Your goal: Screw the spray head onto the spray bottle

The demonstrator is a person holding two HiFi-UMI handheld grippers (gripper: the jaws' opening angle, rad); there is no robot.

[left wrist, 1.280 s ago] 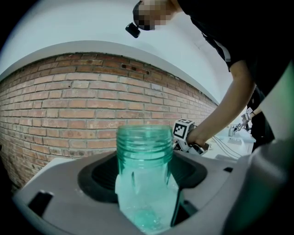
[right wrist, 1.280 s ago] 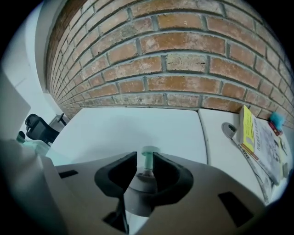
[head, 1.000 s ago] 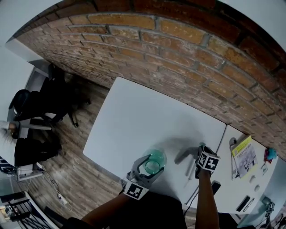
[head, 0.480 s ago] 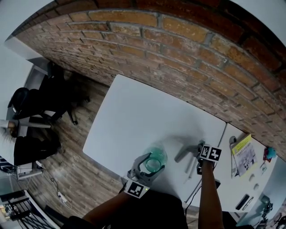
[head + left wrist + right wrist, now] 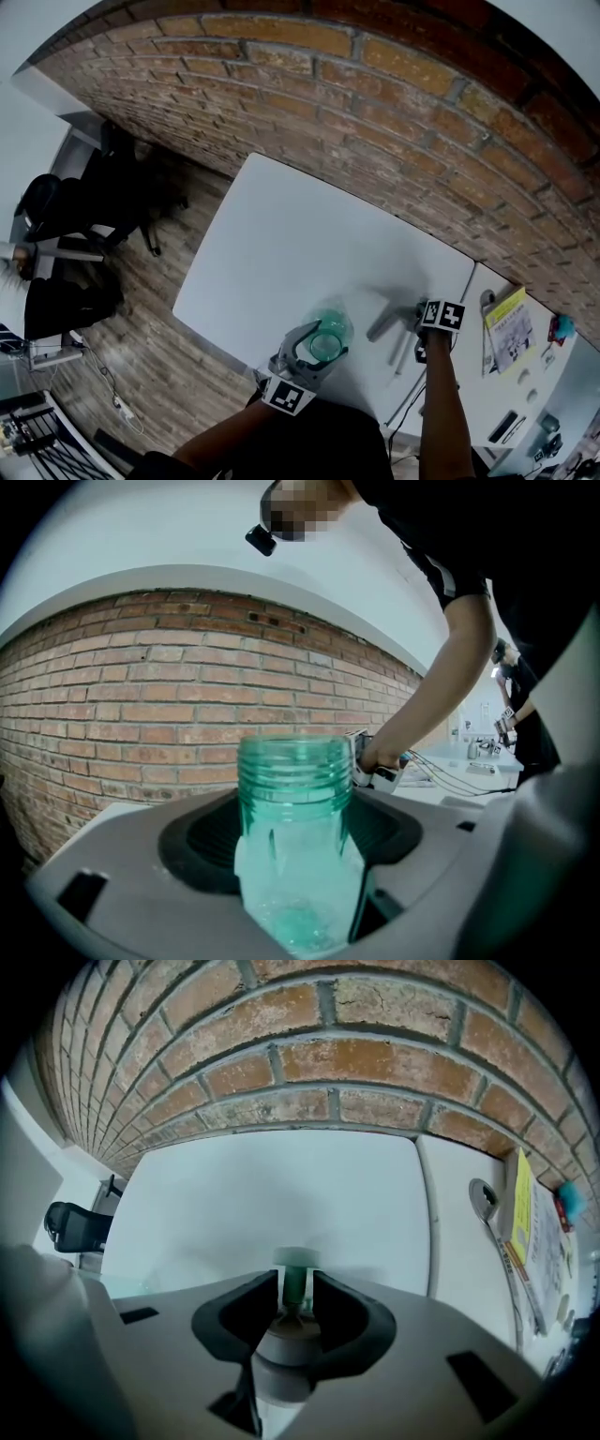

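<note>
A translucent green spray bottle point(image 5: 295, 803) with a threaded open neck stands upright between the jaws of my left gripper point(image 5: 298, 892), which is shut on its body. In the head view the bottle point(image 5: 330, 328) and left gripper point(image 5: 315, 352) sit near the white table's front edge. My right gripper point(image 5: 424, 336) hangs to the bottle's right, pointing steeply down at the table. It is shut on the spray head point(image 5: 294, 1288). The head's green stem points away from the camera and its grey collar point(image 5: 284, 1358) lies between the pads. Bottle and spray head are apart.
The white table point(image 5: 300, 244) ends at a brick wall point(image 5: 394, 103) behind. A second white surface point(image 5: 473, 394) to the right carries a yellow booklet point(image 5: 511, 323), a metal utensil point(image 5: 487, 302) and cables. Office chairs point(image 5: 66, 220) stand on the wooden floor at left.
My right gripper has tipped a little and its marker cube sits slightly farther up the table. The left gripper and the bottle have not moved.
</note>
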